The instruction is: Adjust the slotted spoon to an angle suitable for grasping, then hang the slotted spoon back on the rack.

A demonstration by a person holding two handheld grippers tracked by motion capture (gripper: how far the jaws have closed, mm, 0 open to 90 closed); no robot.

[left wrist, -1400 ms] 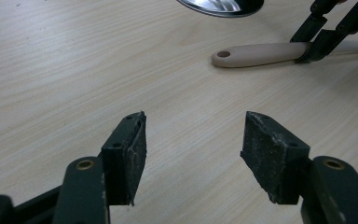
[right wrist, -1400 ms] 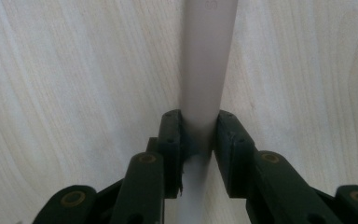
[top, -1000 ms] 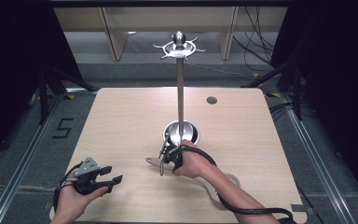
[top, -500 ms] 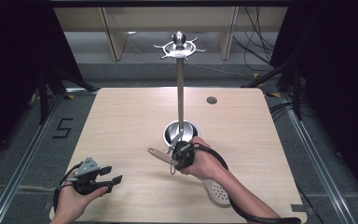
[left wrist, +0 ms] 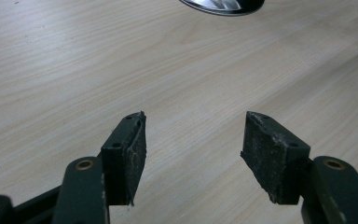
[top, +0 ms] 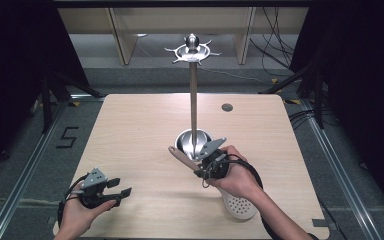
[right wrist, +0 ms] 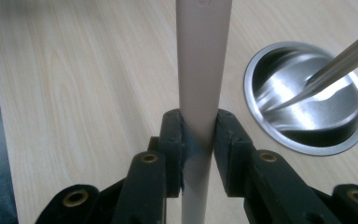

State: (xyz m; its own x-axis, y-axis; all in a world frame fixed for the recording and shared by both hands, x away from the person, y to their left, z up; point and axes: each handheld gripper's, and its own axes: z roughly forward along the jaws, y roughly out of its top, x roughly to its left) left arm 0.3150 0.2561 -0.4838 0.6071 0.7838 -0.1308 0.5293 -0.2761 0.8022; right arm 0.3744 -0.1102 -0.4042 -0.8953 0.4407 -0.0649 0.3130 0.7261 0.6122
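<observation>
high view: right claw [top: 203,169] is gripping the skimmer [top: 237,205] beside the stand [top: 193,100] on the desk [top: 140,135] | left gripper view: left claw [left wrist: 191,140] is hovering, spread apart | right gripper view: jaws are clamping the skimmer's handle [right wrist: 204,60] near the steel base [right wrist: 307,112]
</observation>
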